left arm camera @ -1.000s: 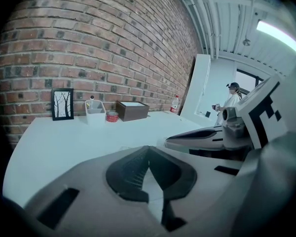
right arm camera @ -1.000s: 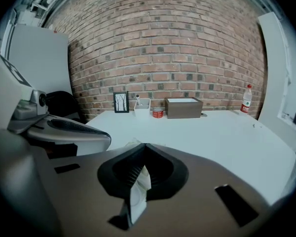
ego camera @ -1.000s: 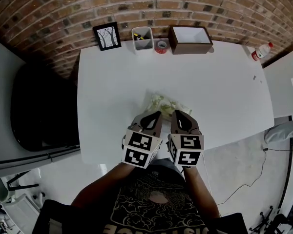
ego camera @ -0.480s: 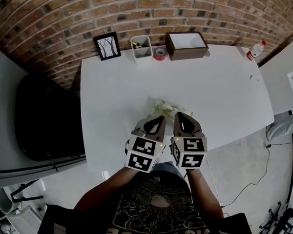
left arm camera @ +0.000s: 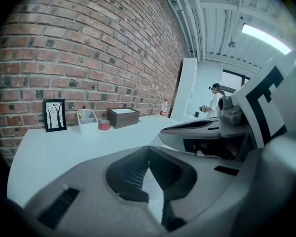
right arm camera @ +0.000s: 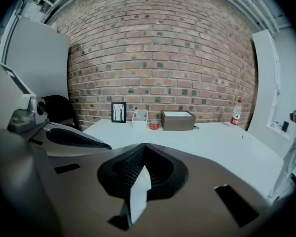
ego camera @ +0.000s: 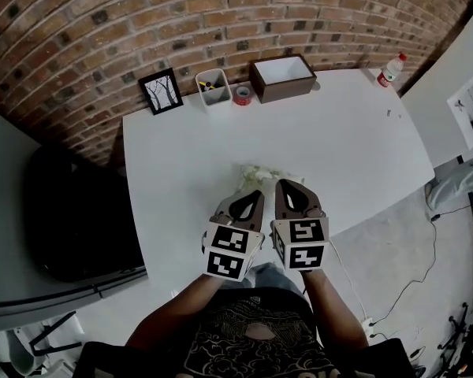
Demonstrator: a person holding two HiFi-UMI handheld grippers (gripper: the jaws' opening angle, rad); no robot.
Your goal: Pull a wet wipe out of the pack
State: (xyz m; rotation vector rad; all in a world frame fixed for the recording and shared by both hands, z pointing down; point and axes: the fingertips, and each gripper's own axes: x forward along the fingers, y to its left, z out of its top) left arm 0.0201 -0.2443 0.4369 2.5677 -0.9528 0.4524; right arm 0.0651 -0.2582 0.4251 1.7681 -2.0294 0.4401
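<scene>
Change over the last second is slight. In the head view the left gripper (ego camera: 255,186) and right gripper (ego camera: 284,183) keep side by side at the near edge of the pack (ego camera: 266,172), which lies on the white table (ego camera: 181,148) a little near of its middle. Mostly the camera has swung, sliding the picture frame (ego camera: 160,91) and brown box (ego camera: 282,77) at the far edge leftward. Somewhat less of the pack's pale top shows beyond the fingertips than before, so we judge the pair has crept a touch forward over it. Each gripper's own view shows its jaws brought together at the tips, with only a thin white slit behind them, and we see nothing pinched there. Both point level toward the brick wall, so the pack sits below their sight. We take it that the pull has not begun: no wipe shows drawn out, and one claw must yet open and dip to the pack's flap, which we cannot make out from here.
</scene>
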